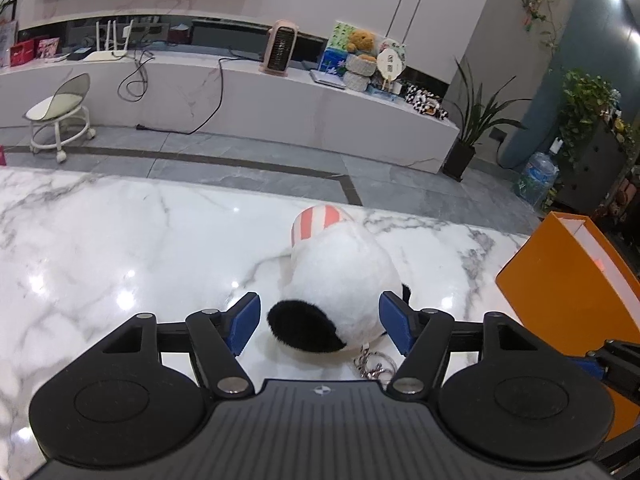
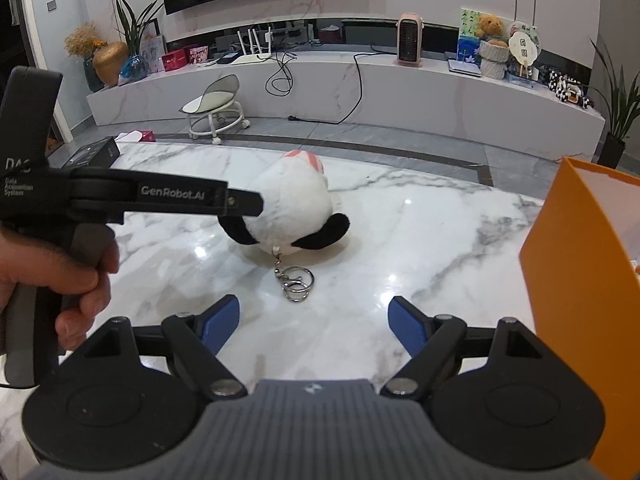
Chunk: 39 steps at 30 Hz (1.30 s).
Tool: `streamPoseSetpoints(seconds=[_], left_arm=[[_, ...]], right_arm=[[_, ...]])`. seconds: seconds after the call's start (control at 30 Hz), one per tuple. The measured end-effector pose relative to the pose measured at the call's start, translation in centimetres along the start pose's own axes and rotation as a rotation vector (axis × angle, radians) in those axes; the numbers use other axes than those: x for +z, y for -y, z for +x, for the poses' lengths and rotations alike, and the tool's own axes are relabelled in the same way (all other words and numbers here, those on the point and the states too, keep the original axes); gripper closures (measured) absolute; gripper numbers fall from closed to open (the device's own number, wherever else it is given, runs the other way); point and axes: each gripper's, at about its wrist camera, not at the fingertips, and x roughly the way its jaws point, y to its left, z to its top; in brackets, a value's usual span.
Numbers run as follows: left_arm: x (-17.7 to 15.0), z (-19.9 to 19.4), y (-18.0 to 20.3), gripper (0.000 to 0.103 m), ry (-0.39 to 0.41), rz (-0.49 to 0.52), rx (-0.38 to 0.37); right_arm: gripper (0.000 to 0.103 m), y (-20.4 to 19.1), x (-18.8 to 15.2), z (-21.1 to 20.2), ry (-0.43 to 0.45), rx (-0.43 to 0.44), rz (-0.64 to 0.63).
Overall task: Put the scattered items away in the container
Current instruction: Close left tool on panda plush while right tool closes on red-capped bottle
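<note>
Item: panda plush (image 1: 340, 280), white body, black ears, pink-and-white striped cup-shaped end; lies on its side on the marble table (image 1: 120, 248), striped end toward the far table edge. Attached: metal key ring (image 2: 298, 280) on a short chain, lying flat on the table just beside the plush, on its near side. Item: orange container (image 1: 568, 280), open-topped, stands on the table to the right of the plush, apart from it. Left gripper (image 1: 320, 322): blue-padded fingers (image 1: 244, 320) spread wide, one on each side of the plush's near end; the right pad sits close against the fur, the left pad clear of the black ear; no squeeze visible. In the right wrist view its black body crosses in front of the plush from the left, held by a hand (image 2: 60, 264). Right gripper (image 2: 314, 326): fingers spread, nothing between them, over bare marble nearer than the key ring, the plush beyond. Also, beyond the plush and off the table: a white rolling stool (image 1: 60, 116) on the grey floor and a pink heater (image 1: 280, 48) on the long white bench.
</note>
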Motion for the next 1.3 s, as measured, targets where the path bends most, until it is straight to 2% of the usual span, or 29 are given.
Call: streamPoseSetpoints(seconds=[0.3, 0.57, 0.7, 0.87, 1.13, 1.23, 1.3], left_arm=[[0.2, 1.4, -0.2, 0.015, -0.006, 0.000, 0.016], [0.3, 2.3, -0.2, 0.014, 0.010, -0.014, -0.020], [0.4, 2.6, 0.3, 0.014, 0.010, 0.010, -0.026], [0.6, 3.2, 0.7, 0.014, 0.016, -0.035, -0.024], [0.5, 4.6, 1.3, 0.011, -0.043, -0.049, -0.025], [0.2, 4.9, 1.2, 0.010, -0.054, -0.050, -0.032], [0.2, 4.8, 1.1, 0.010, -0.054, -0.047, -0.036]], right_arm=[[0.020, -0.8, -0.5, 0.6, -0.039, 0.019, -0.019], [0.020, -1.4, -0.7, 1.4, -0.066, 0.026, -0.023], [0.020, -1.4, -0.7, 1.6, -0.072, 0.027, -0.018], [0.020, -1.4, -0.6, 1.9, -0.085, 0.025, -0.014], [0.020, -2.4, -1.9, 2.7, -0.187, 0.011, -0.097], [0.027, -2.5, -2.6, 3.0, -0.234, 0.005, -0.122], [0.028, -2.4, -2.9, 3.1, -0.252, 0.002, -0.130]])
